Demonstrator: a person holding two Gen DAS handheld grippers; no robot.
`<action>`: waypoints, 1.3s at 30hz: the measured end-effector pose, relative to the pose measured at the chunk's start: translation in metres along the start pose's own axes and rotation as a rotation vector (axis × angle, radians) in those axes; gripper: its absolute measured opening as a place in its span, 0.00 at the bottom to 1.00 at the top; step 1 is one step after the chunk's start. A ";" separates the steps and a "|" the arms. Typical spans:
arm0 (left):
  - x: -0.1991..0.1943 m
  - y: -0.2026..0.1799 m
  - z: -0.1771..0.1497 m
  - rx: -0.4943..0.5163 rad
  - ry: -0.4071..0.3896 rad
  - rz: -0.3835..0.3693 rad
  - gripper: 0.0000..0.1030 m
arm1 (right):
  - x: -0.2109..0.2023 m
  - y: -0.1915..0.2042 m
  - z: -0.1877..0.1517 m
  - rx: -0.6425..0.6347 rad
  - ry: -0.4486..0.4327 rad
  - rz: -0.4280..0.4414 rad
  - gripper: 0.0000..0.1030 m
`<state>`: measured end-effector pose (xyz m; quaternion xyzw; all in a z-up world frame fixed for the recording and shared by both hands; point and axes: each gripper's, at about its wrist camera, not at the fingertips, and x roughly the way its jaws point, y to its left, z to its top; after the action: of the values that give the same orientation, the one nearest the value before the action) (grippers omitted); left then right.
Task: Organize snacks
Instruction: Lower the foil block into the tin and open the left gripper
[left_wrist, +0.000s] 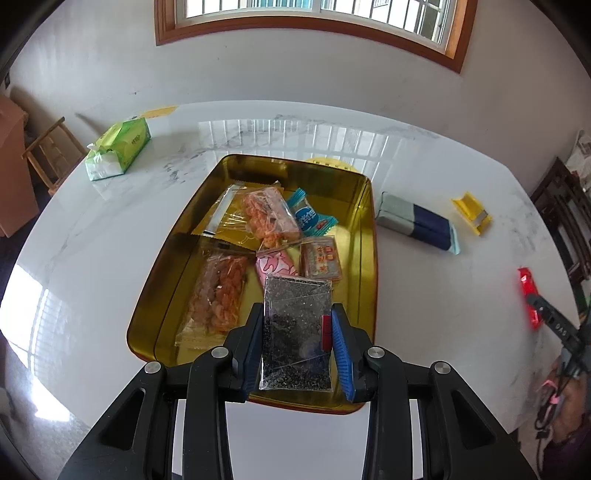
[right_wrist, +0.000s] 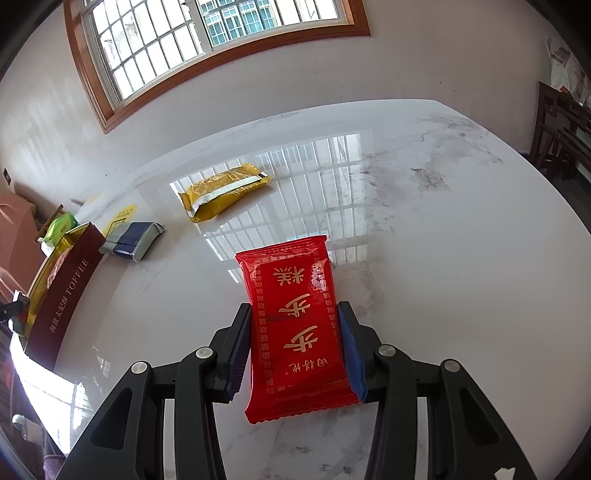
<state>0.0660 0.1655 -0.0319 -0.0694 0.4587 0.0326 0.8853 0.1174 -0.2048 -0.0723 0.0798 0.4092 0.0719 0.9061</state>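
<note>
My left gripper (left_wrist: 297, 314) is shut on a clear packet of black sesame snack (left_wrist: 297, 332), held over the near end of the gold tin (left_wrist: 364, 258). Several wrapped snacks lie inside the tin: two orange crispy bars (left_wrist: 221, 291), a blue candy (left_wrist: 308, 216), a pink packet (left_wrist: 275, 266) and a small brown one (left_wrist: 321, 258). In the right wrist view my right gripper (right_wrist: 293, 310) is shut on a red packet with gold characters (right_wrist: 295, 325), which rests on the white marble table (right_wrist: 424, 240). That gripper and red packet (left_wrist: 528, 295) show at the right edge of the left wrist view.
A grey and navy packet (left_wrist: 417, 221) and a yellow packet (left_wrist: 472, 214) lie on the table right of the tin. A green tissue pack (left_wrist: 118, 147) sits far left. In the right wrist view the tin's maroon side (right_wrist: 62, 306) stands at left. Chairs stand beyond the table edges.
</note>
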 end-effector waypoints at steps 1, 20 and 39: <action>0.002 0.000 -0.001 0.003 -0.001 0.003 0.35 | 0.000 0.000 0.000 -0.001 0.000 -0.001 0.41; 0.026 0.006 -0.012 0.009 0.033 0.046 0.35 | 0.002 0.004 0.000 -0.017 0.005 -0.020 0.42; 0.031 0.009 -0.014 0.035 0.025 0.101 0.37 | 0.002 0.005 0.001 -0.020 0.006 -0.024 0.42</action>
<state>0.0717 0.1725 -0.0661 -0.0310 0.4733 0.0681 0.8777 0.1189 -0.1996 -0.0722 0.0655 0.4124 0.0652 0.9063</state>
